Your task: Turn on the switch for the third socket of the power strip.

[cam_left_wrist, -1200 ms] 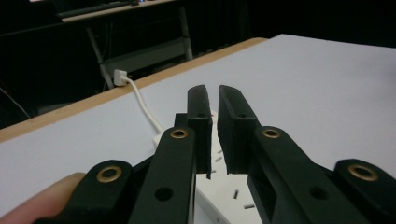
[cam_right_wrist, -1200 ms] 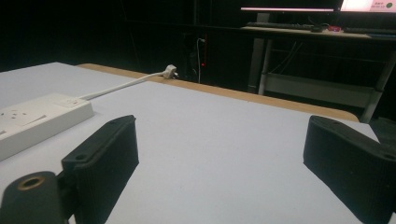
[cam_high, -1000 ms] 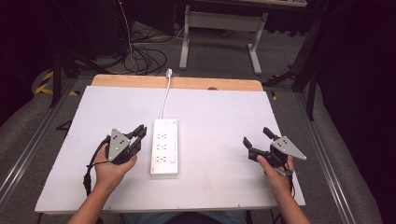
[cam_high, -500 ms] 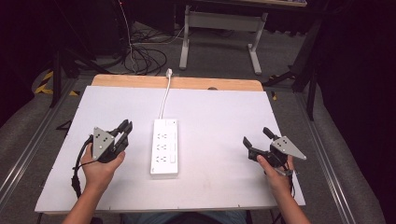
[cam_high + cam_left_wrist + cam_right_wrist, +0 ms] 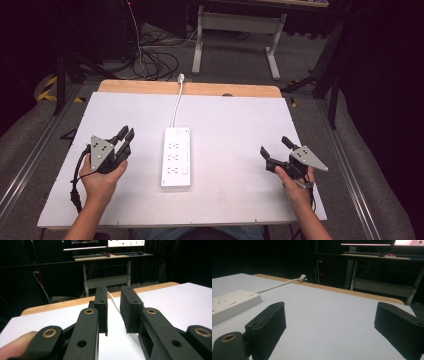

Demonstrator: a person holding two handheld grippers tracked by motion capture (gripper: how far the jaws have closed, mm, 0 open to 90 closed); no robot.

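From my station I see a white rectangular tabletop [image 5: 240, 130] with a light wooden strip [image 5: 150, 88] showing along its far edge. Grey carpeted floor [image 5: 235, 60] lies beyond it, and a tangle of black cables [image 5: 155, 62] sits on the floor at the far left. A grey metal-legged desk [image 5: 235, 22] stands farther back; in the left gripper view it carries a dark keyboard [image 5: 87, 256] under lit monitor screens [image 5: 126, 243]. Metal rails [image 5: 350, 185] run along both sides of the table. The room behind is dark, with black drapes [image 5: 385, 75] at the right. Yellow-and-black hazard tape [image 5: 47, 85] marks the floor at left.
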